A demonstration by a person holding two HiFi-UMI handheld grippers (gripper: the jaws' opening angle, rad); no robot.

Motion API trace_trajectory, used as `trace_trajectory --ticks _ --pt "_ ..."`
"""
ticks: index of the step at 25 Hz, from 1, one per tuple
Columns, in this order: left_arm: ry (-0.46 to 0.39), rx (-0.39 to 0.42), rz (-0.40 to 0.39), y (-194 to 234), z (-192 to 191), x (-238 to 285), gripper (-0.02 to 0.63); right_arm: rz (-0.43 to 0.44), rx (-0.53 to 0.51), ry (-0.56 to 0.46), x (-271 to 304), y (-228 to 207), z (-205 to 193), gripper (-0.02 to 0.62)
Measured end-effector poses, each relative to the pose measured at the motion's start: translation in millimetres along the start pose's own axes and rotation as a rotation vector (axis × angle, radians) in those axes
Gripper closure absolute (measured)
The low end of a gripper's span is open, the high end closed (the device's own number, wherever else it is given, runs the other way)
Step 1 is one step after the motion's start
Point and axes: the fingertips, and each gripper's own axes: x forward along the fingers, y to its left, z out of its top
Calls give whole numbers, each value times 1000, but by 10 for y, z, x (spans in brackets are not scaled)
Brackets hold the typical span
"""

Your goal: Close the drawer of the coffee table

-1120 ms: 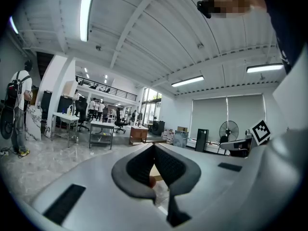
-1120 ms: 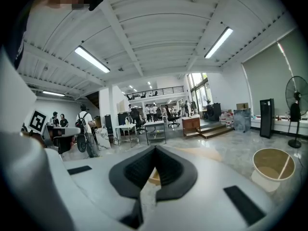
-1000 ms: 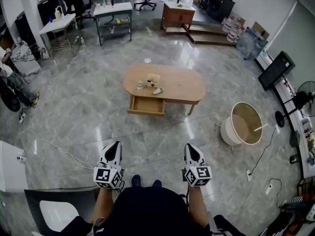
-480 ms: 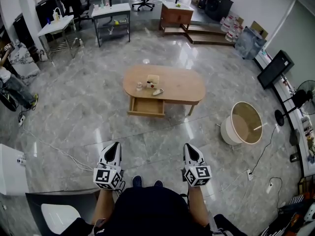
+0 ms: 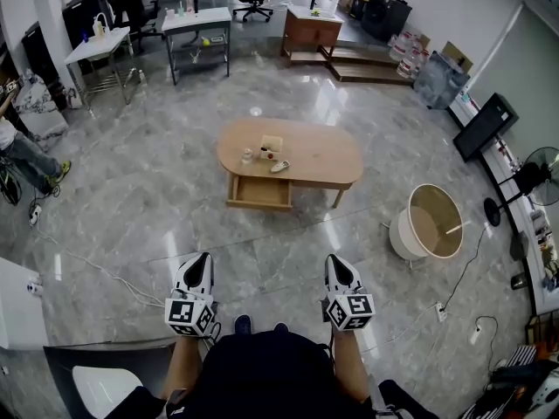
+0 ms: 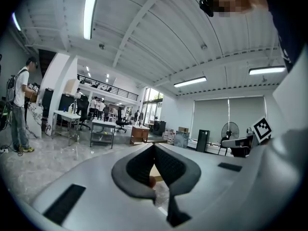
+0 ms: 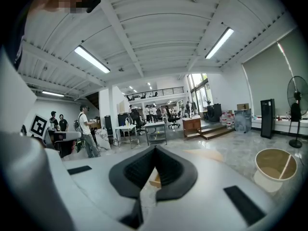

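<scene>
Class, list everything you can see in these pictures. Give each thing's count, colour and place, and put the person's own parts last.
coffee table: one, light wood, oval, mid-floor
drawer: one, wood, open on the table's near side
small items: a few, pale, on the tabletop, too small to name
round tub: one, white with tan inside, right of the table
cabinet: one, brown, far end
metal table: one, grey, left of the cabinet
bystander: one, left edge
left gripper: white, jaws together, empty
right gripper: white, jaws together, empty

Bright, even ceiling-tube light — glare on polished floor (image 5: pixel 157 190) — fisheye-bent edges.
</scene>
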Motion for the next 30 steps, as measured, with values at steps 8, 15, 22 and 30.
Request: trace_trajectory --ticks 8,15,22,30 --pt "-11 5 -6 164 48 -64 581 -19 18 11 68 96 -73 569" --pt "-10 6 -29 248 52 -93 581 -38 19 0 58 192 -50 569" --pt "-7 11 -56 328 11 -128 581 -58 22 -3 11 320 -122 569" --pt "-5 6 -71 362 31 -163 580 -77 21 -5 -40 393 -98 569"
